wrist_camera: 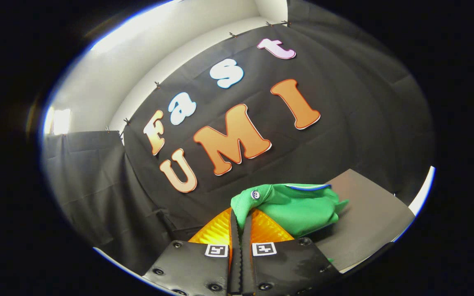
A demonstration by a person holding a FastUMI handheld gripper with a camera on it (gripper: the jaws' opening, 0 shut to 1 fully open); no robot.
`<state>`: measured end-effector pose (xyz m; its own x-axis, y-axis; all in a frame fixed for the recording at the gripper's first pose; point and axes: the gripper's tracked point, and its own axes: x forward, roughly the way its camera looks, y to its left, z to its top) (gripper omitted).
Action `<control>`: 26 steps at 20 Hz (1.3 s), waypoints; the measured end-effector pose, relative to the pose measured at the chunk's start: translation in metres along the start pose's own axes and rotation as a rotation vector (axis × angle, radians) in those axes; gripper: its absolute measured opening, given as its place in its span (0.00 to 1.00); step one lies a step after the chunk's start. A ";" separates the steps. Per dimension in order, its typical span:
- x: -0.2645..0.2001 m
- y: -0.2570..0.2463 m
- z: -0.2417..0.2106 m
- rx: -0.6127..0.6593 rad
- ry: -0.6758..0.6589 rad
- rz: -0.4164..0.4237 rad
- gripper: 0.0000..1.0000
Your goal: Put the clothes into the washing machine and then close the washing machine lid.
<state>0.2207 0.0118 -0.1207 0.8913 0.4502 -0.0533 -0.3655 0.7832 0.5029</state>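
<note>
A green garment (298, 207) with a small white button and a blue-edged collar hangs bunched just ahead of my fingers, lifted off the surface. My gripper (241, 224) is shut on a fold of that cloth, the two fingers pressed together with green fabric pinched at their tips. The garment drapes to the right of the fingers, above a grey tabletop (368, 218). The view is tilted.
The black cloth wall (344, 135) of the booth stands behind the garment, with a white wall above it. A white edge (422, 193) runs along the far side of the grey tabletop.
</note>
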 end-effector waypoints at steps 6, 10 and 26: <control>-0.034 0.075 0.006 -0.143 -0.075 -0.015 0.08; -0.028 0.166 0.001 -0.239 -0.113 0.031 0.08; 0.119 0.318 -0.254 -0.404 0.154 0.142 0.08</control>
<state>0.1425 0.4228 -0.1861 0.7857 0.5997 -0.1517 -0.5837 0.7999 0.1393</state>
